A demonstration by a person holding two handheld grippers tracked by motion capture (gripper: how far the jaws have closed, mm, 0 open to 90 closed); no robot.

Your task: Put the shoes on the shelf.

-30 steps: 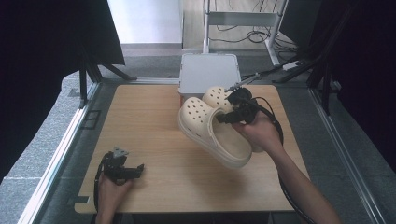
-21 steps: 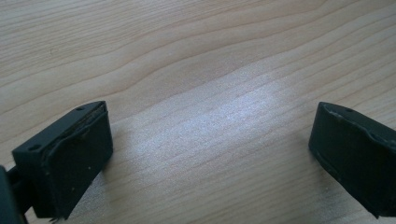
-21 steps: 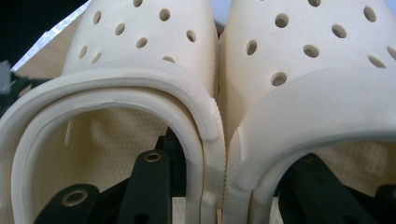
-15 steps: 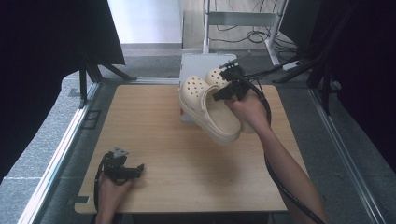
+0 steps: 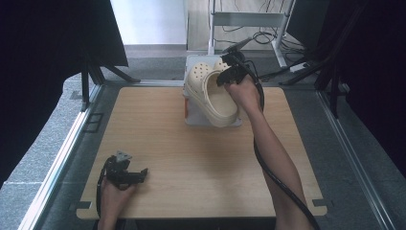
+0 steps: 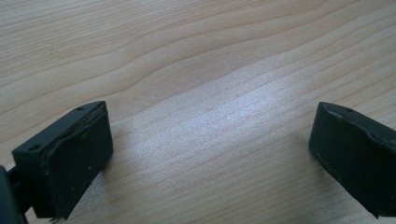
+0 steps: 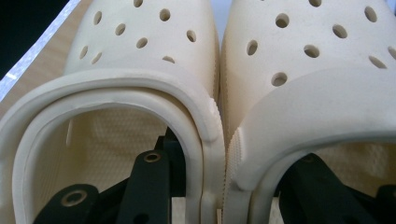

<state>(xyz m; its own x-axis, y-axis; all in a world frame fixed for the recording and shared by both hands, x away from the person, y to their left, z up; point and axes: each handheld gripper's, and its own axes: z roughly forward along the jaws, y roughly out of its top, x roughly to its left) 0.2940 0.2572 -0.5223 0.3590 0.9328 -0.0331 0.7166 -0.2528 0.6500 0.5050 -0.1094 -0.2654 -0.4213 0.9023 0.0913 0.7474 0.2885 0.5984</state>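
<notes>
Pair of clogs side by side, seemingly above box at table's far edge.

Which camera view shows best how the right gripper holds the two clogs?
The right gripper view: one black jaw sits inside each of the clogs, pinching their inner walls together. The high view shows the right gripper carrying them above the white box, without that detail.
</notes>
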